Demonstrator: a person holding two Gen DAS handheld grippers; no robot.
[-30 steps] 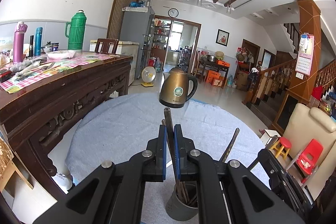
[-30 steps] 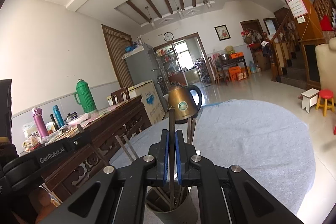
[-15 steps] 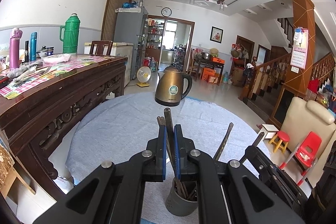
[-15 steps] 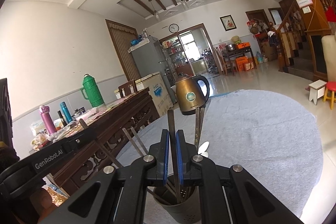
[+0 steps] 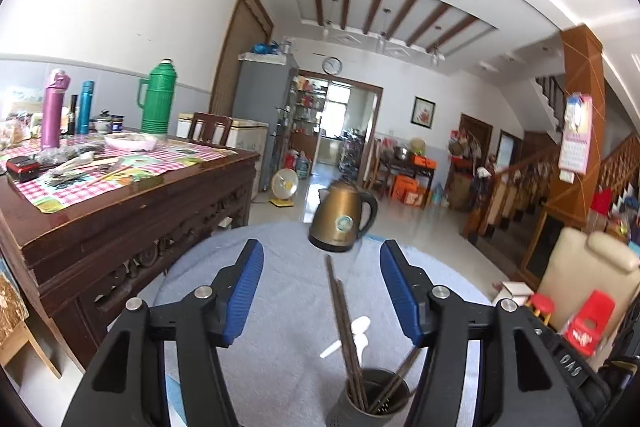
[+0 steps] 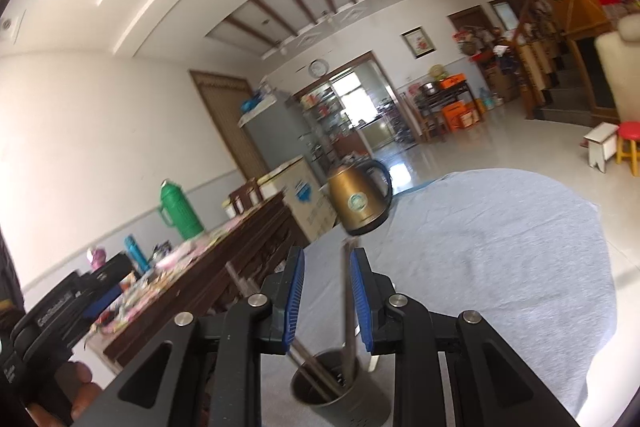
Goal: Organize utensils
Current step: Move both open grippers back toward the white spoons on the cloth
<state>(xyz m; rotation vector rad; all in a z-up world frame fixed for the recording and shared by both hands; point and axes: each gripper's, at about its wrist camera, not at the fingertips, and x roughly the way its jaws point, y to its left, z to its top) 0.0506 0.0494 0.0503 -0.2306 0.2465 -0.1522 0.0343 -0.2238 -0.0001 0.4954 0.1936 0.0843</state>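
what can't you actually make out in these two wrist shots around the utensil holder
- Left wrist view: the holder's base is cut off by the bottom edge, and the left gripper's right arm covers its right side.
- Left wrist view: the white utensil is partly hidden behind the chopsticks.
- Right wrist view: motion blur smears the upright utensil between the right gripper's pads, so its type is unclear.
- Kettle label: too small to read.

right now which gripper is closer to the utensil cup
Right, by a little. The right gripper hangs just above the cup, open around a chopstick. The left gripper is open, higher and farther back.
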